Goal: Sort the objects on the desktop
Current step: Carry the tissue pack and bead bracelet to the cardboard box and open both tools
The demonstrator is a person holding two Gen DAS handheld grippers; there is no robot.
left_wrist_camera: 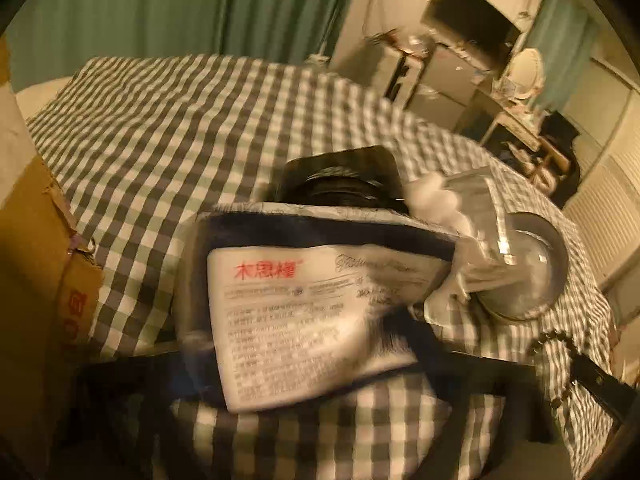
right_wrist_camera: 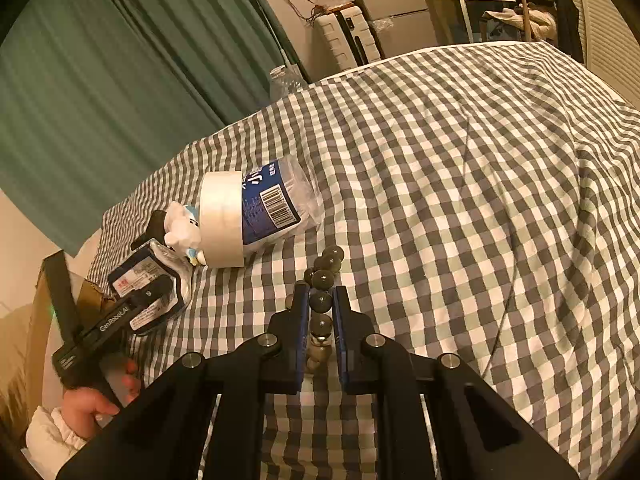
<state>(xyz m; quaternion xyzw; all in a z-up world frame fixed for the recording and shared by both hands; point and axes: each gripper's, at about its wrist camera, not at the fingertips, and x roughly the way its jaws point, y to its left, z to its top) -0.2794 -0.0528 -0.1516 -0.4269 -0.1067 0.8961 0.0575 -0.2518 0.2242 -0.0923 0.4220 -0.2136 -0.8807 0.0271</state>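
My left gripper (right_wrist_camera: 160, 296) is shut on a tissue pack (left_wrist_camera: 304, 312) with a dark blue border and red lettering, held just above the checked cloth; the pack also shows in the right wrist view (right_wrist_camera: 140, 276). My right gripper (right_wrist_camera: 321, 300) is shut on a string of dark round beads (right_wrist_camera: 322, 280), whose loop hangs out past the fingertips. The beads and right gripper show at the right edge of the left wrist view (left_wrist_camera: 560, 340). Behind the pack lie a roll of white tape (right_wrist_camera: 220, 220), a plastic bottle (right_wrist_camera: 272, 200) on its side and a small white toy (right_wrist_camera: 182, 228).
A cardboard box (left_wrist_camera: 36, 288) stands at the left edge of the bed. A dark round object (left_wrist_camera: 344, 184) lies behind the pack. The checked cloth (right_wrist_camera: 460, 180) stretches away to the right. Green curtains, a suitcase (right_wrist_camera: 344, 36) and cabinets stand beyond.
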